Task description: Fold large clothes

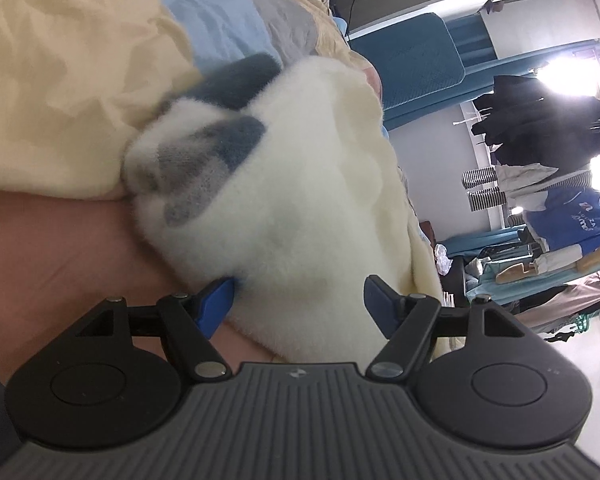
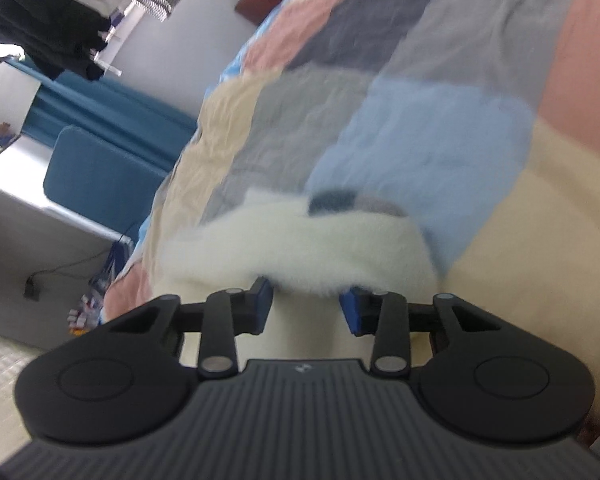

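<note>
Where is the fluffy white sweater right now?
The fluffy white sweater lies on the patchwork quilt, bunched between the left gripper in its view and the right gripper in the other.

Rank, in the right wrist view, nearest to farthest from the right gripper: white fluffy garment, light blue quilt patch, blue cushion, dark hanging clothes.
1. White fluffy garment, between the right gripper jaws.
2. Light blue quilt patch, just beyond, right.
3. Blue cushion, left.
4. Dark hanging clothes, top left.
</note>
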Available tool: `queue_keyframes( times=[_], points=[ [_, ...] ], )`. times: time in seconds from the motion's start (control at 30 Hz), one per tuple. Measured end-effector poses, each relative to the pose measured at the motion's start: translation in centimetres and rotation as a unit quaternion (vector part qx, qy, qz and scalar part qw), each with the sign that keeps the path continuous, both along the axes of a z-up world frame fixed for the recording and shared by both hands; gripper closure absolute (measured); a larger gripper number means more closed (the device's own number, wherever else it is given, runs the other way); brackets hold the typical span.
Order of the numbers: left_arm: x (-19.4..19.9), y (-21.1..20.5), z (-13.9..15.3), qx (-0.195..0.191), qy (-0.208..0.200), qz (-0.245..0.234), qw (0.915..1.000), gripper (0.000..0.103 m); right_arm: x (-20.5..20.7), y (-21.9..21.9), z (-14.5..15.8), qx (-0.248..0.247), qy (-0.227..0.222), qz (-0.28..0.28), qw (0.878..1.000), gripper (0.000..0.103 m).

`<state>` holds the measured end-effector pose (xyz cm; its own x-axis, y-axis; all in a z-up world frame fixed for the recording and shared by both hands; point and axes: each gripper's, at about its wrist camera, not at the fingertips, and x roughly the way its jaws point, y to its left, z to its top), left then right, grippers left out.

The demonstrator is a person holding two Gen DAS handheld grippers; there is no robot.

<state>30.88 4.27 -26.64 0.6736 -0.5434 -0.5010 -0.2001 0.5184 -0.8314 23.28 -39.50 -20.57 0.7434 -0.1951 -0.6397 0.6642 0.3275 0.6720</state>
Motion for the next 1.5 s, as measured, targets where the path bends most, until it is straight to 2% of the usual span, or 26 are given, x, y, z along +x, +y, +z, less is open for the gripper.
queue_keyframes(
  times=[0.2,0.5,0.73,0.83,1.0,1.1,1.17,1.2,1.27,1.4,1.5],
  points=[
    [-0.2,-0.2,0.4,0.006,0.001,-0.003,1.0,0.027,0.1,-1.7,-0.4,-0.003,0.005,-0.026,1.0,0.07],
    [0.3,-0.2,0.4,-0.003,0.0,-0.014,0.9999,0.027,3.9,-3.9,-0.9,-0.004,0.054,-0.057,0.997,0.07],
    [0.6,-0.1,0.1,-0.001,0.0,-0.018,0.9998,0.027,4.0,-4.2,-0.2,-0.04,0.054,-0.062,0.996,0.07],
    [0.6,-0.2,0.0,-0.012,0.014,-0.02,0.9996,0.026,2.2,-3.9,1.3,-0.084,0.039,-0.076,0.993,0.067],
    [0.9,-0.9,-0.7,-0.042,0.032,-0.041,0.9978,0.023,0.7,-2.8,3.0,-0.103,-0.017,-0.012,0.994,0.066],
    [1.0,-1.4,-1.1,-0.024,0.037,-0.043,0.9981,0.022,1.5,-1.4,4.2,-0.138,-0.037,0.028,0.989,0.066],
    [1.3,-1.3,-1.5,-0.027,0.04,-0.042,0.998,0.022,2.5,0.1,5.1,-0.178,-0.043,0.049,0.982,0.066],
    [1.4,-1.2,-1.6,-0.029,0.041,-0.039,0.998,0.022,3.3,0.9,5.4,-0.205,-0.042,0.063,0.976,0.066],
    [1.7,-1.1,-1.7,-0.03,0.039,-0.034,0.9982,0.022,5.3,1.9,5.6,-0.227,-0.039,0.089,0.969,0.066],
    [1.7,-0.9,-2.0,-0.032,0.037,-0.029,0.9984,0.022,10.4,3.0,4.3,-0.229,-0.003,0.152,0.962,0.066],
    [1.8,-1.0,-2.0,-0.028,0.033,-0.027,0.9987,0.022,13.3,2.7,2.8,-0.234,0.043,0.161,0.958,0.066]
  ],
)
